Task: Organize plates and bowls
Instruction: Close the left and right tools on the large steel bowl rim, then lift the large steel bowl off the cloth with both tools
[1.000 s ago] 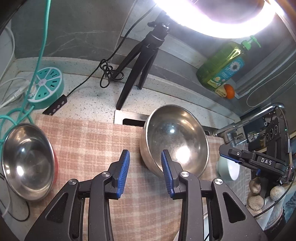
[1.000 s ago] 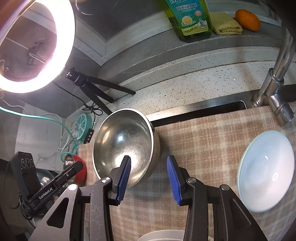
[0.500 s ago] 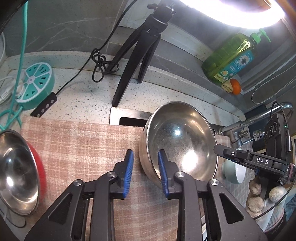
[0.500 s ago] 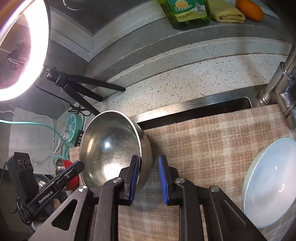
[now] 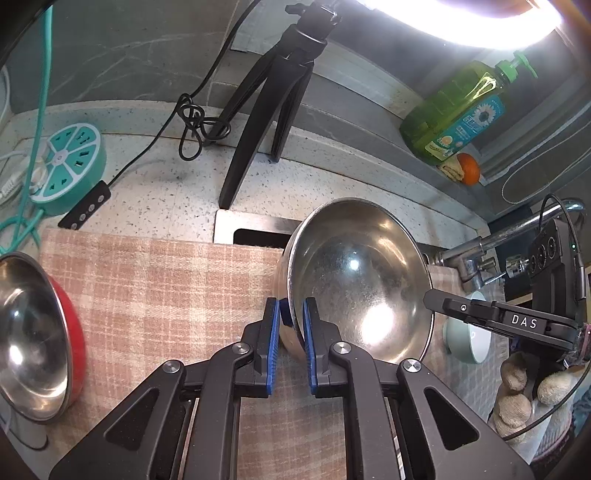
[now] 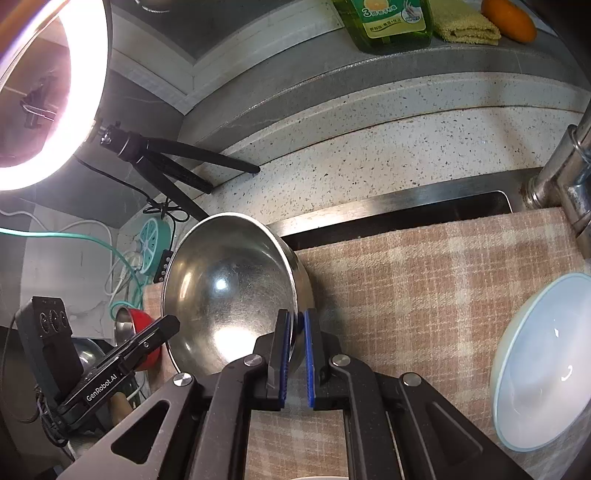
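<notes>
Steel bowl (image 5: 354,280) sits tilted on the checked cloth (image 5: 155,295). Left gripper (image 5: 291,314) and right gripper (image 6: 297,325) each pinch its rim, jaws narrow, on opposite sides.

Bright ring light (image 5: 461,22) above speckled stone counter (image 5: 166,199).

My left wrist camera sits just behind the left tool (image 5: 291,314) and looks steeply down and forward over the checked cloth (image 5: 155,295) toward the back wall. My right wrist camera does the same behind the right tool (image 6: 295,328). Both are very close to the steel bowl (image 5: 354,280), seen from opposite sides. They share this bowl (image 6: 229,291), the cloth, the tripod (image 5: 266,110) and the soap bottle (image 5: 454,118).
</notes>
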Motion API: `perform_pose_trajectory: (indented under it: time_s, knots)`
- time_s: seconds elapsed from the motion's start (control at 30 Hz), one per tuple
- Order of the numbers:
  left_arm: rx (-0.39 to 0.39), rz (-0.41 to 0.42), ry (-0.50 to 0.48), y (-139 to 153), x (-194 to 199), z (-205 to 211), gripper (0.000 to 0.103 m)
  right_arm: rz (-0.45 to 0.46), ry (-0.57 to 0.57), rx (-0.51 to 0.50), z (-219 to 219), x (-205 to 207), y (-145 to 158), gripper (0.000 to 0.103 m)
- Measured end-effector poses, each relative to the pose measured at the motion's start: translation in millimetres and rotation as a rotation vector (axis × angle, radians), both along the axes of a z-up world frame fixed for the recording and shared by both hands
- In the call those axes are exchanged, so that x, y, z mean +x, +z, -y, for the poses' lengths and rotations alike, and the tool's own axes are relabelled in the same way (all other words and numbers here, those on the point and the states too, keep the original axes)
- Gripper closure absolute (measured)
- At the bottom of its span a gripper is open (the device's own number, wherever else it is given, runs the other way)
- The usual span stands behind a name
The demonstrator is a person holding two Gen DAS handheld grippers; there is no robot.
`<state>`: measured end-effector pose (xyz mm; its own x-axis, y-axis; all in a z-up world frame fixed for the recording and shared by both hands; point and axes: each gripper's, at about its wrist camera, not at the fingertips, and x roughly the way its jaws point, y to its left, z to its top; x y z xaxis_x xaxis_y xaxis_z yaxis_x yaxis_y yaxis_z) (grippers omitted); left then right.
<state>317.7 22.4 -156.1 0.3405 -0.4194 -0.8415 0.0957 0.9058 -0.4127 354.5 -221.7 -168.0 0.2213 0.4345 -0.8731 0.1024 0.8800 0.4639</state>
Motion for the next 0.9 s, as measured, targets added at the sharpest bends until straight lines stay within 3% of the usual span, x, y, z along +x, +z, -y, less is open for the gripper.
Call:
perform_pose_trajectory:
  time_s: [0.87,0.9]
  knots:
    - [0.008,0.036,0.019,32.1,-36.6,-14.3,0.092,0.032,0.047,0.012,-17.7,-25.7,41.7,0.096]
    - [0.008,0.037,0.021,33.1,-38.1,-15.2,0.092,-0.007,0.039,0.042,-19.0,-27.7,43.2,0.096]
